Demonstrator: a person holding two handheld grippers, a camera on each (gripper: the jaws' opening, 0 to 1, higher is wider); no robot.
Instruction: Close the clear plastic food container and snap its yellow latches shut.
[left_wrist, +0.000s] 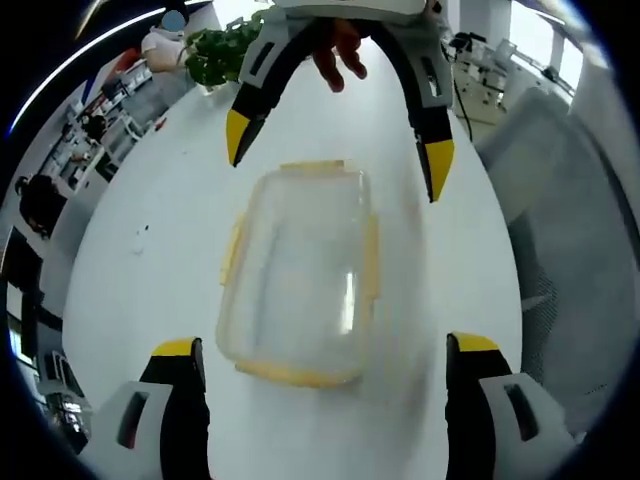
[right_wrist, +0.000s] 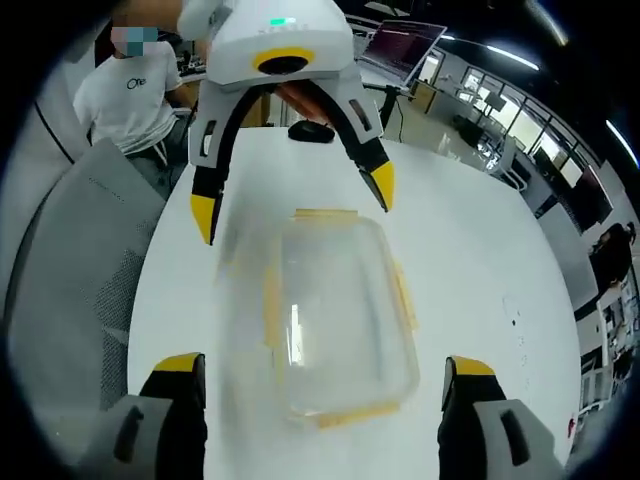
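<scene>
Left gripper view: one clear rectangular plastic food container (left_wrist: 298, 280) with four yellow edge latches (left_wrist: 233, 250) lies at centre on the white table (left_wrist: 150, 270), between the wide-spread jaws of the left gripper (left_wrist: 325, 352); the right gripper (left_wrist: 338, 155), also spread wide, points in from 12 o'clock, a green potted plant (left_wrist: 222, 52) sits at 11 and a grey mesh chair (left_wrist: 570, 250) at 3. Right gripper view: same single container (right_wrist: 345, 320) at centre between the wide jaws of the right gripper (right_wrist: 325, 372), left gripper (right_wrist: 292, 210) splayed at 12 just beyond its far latch (right_wrist: 325, 214). This view adds a person in a white T-shirt (right_wrist: 130, 90) at 10, a black mouse-like object (right_wrist: 312, 130) and an open laptop (right_wrist: 405, 45) at 12 to 1.
</scene>
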